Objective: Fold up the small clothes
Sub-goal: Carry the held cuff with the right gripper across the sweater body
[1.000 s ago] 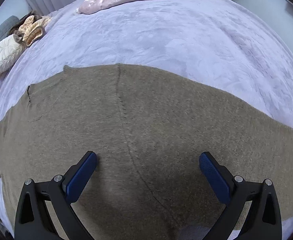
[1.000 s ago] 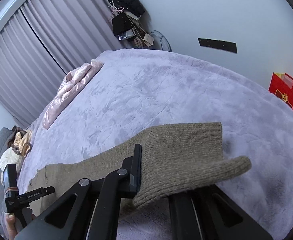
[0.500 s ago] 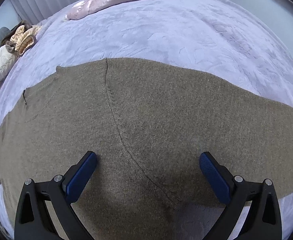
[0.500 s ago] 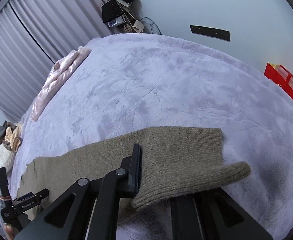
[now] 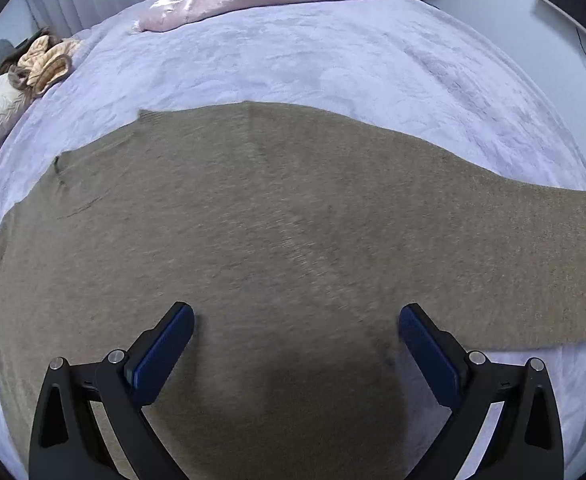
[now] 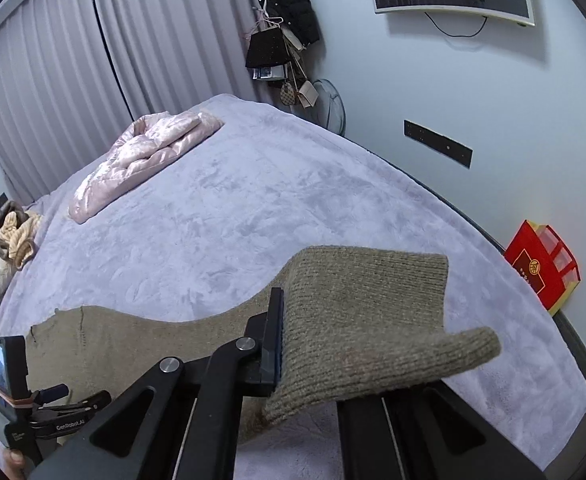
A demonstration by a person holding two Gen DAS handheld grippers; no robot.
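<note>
A tan knit sweater [image 5: 285, 216] lies spread flat on the lilac bed cover [image 5: 293, 60]. My left gripper [image 5: 296, 322] is open and empty, hovering just above the sweater's body near its armpit seam. My right gripper [image 6: 313, 344] is shut on the ribbed cuff of the sweater's sleeve [image 6: 365, 312] and holds it lifted above the bed, the cuff end drooping to the right. The left gripper also shows at the lower left of the right wrist view [image 6: 49, 404].
A folded pink quilted garment [image 6: 141, 160] lies at the far side of the bed. A white cushion and beige clothes [image 5: 17, 84] sit at the far left. A red box [image 6: 541, 268] stands on the floor by the bed's right edge [image 6: 573, 340].
My right gripper has risen and tilted up with the cuff, so more wall and curtain show. The left gripper has shifted slightly over the sweater and stays open.
</note>
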